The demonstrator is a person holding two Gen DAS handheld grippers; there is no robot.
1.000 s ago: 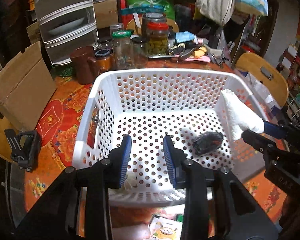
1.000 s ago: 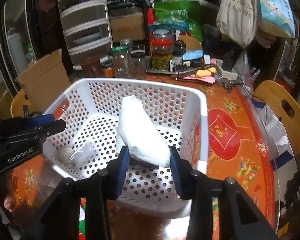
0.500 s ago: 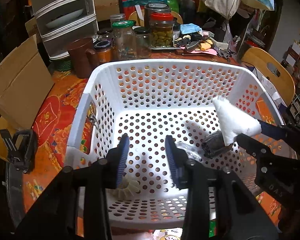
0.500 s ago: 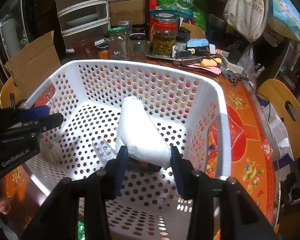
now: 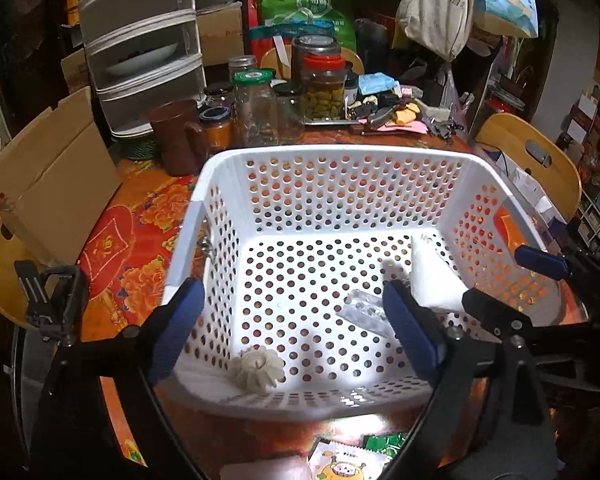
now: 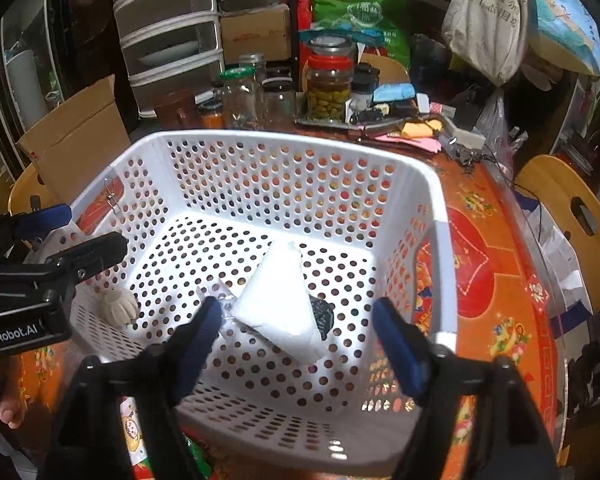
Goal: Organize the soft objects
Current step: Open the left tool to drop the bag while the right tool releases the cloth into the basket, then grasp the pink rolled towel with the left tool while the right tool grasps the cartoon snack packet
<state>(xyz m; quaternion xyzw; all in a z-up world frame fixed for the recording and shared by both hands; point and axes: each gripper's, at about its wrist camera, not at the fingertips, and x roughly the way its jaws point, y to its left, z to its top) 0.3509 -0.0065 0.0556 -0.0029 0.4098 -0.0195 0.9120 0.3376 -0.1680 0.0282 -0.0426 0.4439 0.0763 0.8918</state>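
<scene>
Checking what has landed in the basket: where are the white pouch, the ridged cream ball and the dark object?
white pouch [image 6: 278,296]: right wrist view, middle of its face.
ridged cream ball [image 5: 256,369]: left wrist view, top.
dark object [image 6: 323,319]: right wrist view, exposed edge beside the pouch.

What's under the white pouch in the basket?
A dark object pokes out beneath the white pouch in the basket, with crinkly clear plastic beside it; the rest is covered.
</scene>
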